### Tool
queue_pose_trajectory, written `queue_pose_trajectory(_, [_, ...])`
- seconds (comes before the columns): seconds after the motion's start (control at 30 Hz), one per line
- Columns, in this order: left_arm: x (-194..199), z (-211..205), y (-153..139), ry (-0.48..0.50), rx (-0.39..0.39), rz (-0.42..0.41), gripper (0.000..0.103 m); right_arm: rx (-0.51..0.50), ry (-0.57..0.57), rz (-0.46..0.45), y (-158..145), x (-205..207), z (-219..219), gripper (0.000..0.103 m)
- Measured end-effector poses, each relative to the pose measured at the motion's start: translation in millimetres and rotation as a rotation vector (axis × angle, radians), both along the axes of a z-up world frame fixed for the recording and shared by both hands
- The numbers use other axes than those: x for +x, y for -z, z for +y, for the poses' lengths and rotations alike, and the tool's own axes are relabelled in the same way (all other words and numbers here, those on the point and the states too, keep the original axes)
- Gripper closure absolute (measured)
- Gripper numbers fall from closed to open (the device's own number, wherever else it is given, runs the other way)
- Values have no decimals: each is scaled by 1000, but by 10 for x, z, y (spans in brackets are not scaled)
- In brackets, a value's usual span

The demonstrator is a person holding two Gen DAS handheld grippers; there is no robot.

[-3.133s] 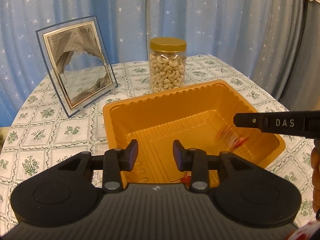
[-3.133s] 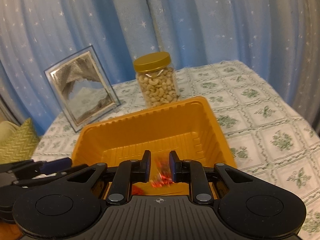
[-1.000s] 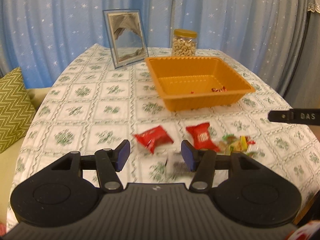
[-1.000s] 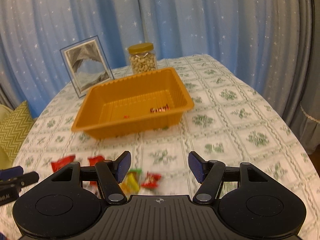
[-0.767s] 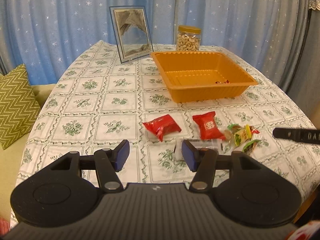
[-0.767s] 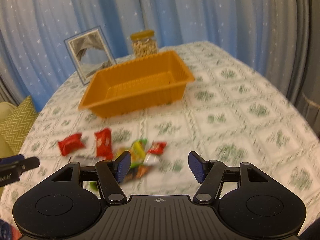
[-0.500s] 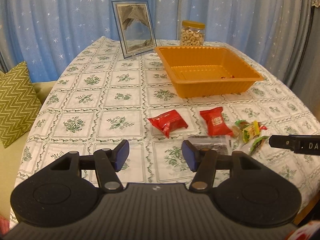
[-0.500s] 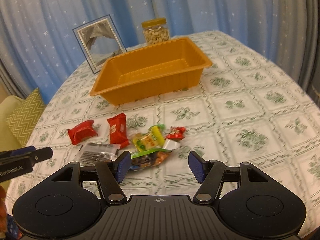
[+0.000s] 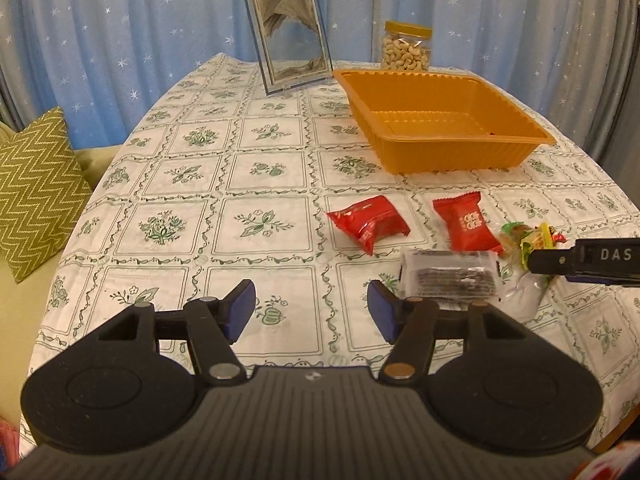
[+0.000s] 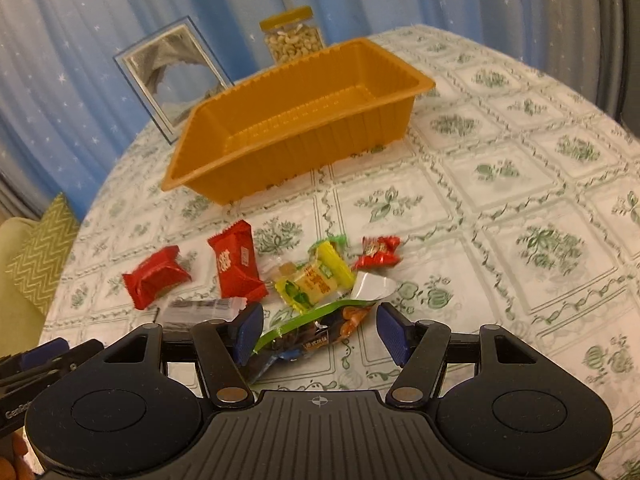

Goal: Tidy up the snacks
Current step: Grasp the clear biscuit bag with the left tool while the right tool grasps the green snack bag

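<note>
An orange tray [image 9: 456, 152] [image 10: 280, 152] stands at the far side of the table. Snack packets lie in front of it: two red packets [image 9: 370, 227] [image 9: 464, 225] [image 10: 156, 276] [image 10: 236, 266], a clear packet of dark snacks [image 9: 450, 278] [image 10: 200, 310], a yellow-green packet [image 10: 316, 278], a small red candy [image 10: 378, 252] and a green-edged packet [image 10: 316, 330]. My left gripper [image 9: 311, 314] is open and empty, low over the cloth left of the clear packet. My right gripper [image 10: 319, 330] is open, its fingers either side of the green-edged packet.
A jar of cashews [image 9: 406, 46] [image 10: 294, 40] and a glass picture frame [image 9: 286, 54] [image 10: 172, 76] stand behind the tray. A green zigzag cushion [image 9: 32, 188] lies off the table's left edge. The right gripper's finger [image 9: 588, 260] reaches in from the right.
Both grippers have pulled back from the tray toward the near side of the table and opened wide. My right gripper has dropped down over the pile of packets.
</note>
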State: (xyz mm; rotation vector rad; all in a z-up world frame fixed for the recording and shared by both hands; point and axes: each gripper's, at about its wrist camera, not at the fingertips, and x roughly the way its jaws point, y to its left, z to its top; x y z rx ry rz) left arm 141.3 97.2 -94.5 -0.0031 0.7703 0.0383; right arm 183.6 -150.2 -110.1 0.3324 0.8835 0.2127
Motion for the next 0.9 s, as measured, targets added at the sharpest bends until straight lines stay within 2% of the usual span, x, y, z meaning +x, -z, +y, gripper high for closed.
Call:
queue_pose_trajectory(0.1, [11,-25,24,16,-6,4,44,-38,-19,-8,34,-3,73,41])
queue_pose_trajectory(0.17, [31,-60,36,27,-15,7,44,-58,-28,-12,33,-7,90,55])
queue_pose_trajectory(0.23, [53,-100,36,43,-32,4,44,-62,-43,-14,24,-12,80,59])
queue_pose_trajectory(0.27, [73,-130,32,54,-40,3,43,-70,-51,-20,14,-24,73,65])
queue_pose_trajectory(0.33, [112,-203,22,89,-46,0,41,-106,-64,-33,-5,-52,71,66])
queue_pose_trajectory(0.4, [162,-300,21,142,-46,4,36,-113,-71,-35,-13,-73,25,70])
queue_pose_trajectory(0.47, [223,-408,41,191,-28,12,35,-128,-72,-39,-28,-95,-29,76])
queue_pose_trajectory(0.6, [345,-538,114,232,-44,38,33,-139,-63,-39,-33,-141,-149,77])
queue_pose_trajectory(0.77, [434,-650,187,235,-93,67,11,-141,-56,-37,-43,-171,-248,77])
queue_pose_trajectory(0.9, [493,-733,255,234,-81,69,9,-144,-72,-42,-46,-185,-285,77])
